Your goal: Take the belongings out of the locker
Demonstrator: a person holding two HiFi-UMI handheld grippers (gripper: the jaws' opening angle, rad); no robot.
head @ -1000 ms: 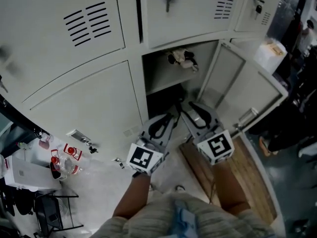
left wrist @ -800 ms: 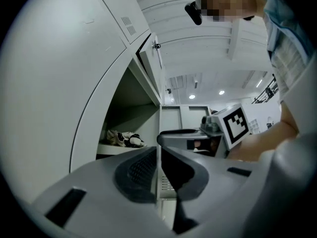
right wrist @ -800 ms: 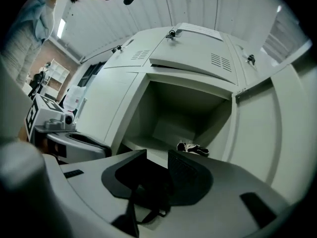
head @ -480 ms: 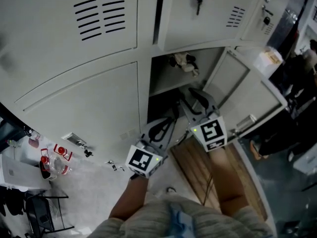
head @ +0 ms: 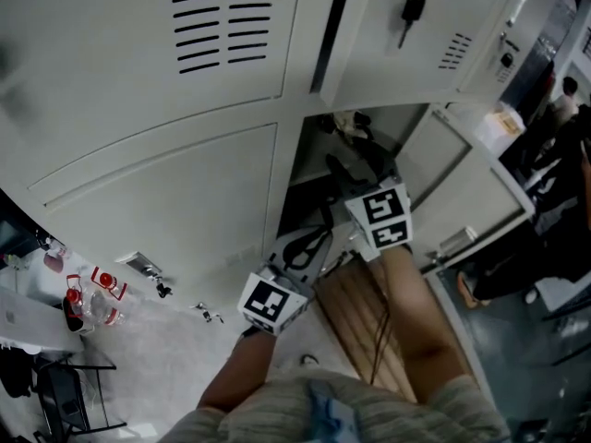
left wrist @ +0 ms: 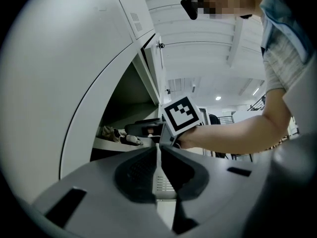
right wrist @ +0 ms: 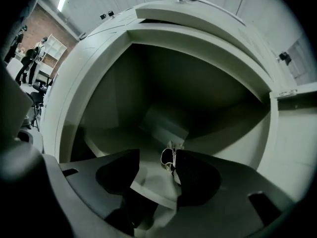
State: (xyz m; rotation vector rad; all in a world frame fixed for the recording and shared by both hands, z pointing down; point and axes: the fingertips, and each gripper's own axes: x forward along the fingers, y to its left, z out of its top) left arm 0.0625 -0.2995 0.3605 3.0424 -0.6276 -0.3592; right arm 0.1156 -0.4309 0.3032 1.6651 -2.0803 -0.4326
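A small black-and-white bundle (head: 352, 124) lies on the shelf of the open locker compartment (head: 319, 169). My right gripper (head: 355, 166) reaches into that compartment, just below the bundle, its marker cube toward me. In the right gripper view the jaws of the right gripper (right wrist: 156, 157) stand open and the bundle (right wrist: 169, 157) sits between them, close to the right jaw and not pinched. My left gripper (head: 314, 240) hangs lower, outside the locker, and the left gripper (left wrist: 158, 150) is shut on nothing. From there the bundle (left wrist: 118, 134) shows on the shelf edge beside the right gripper.
The compartment's door (head: 462, 187) swings open to the right. A key (head: 410, 9) hangs in the locker above. A wooden board (head: 365, 326) lies on the floor under my arms. A low table with red-marked items (head: 92, 293) stands at the left. People stand at the far right.
My right gripper has risen and pushed forward into the open compartment, toward the bundle. The left gripper has stayed low and shut.
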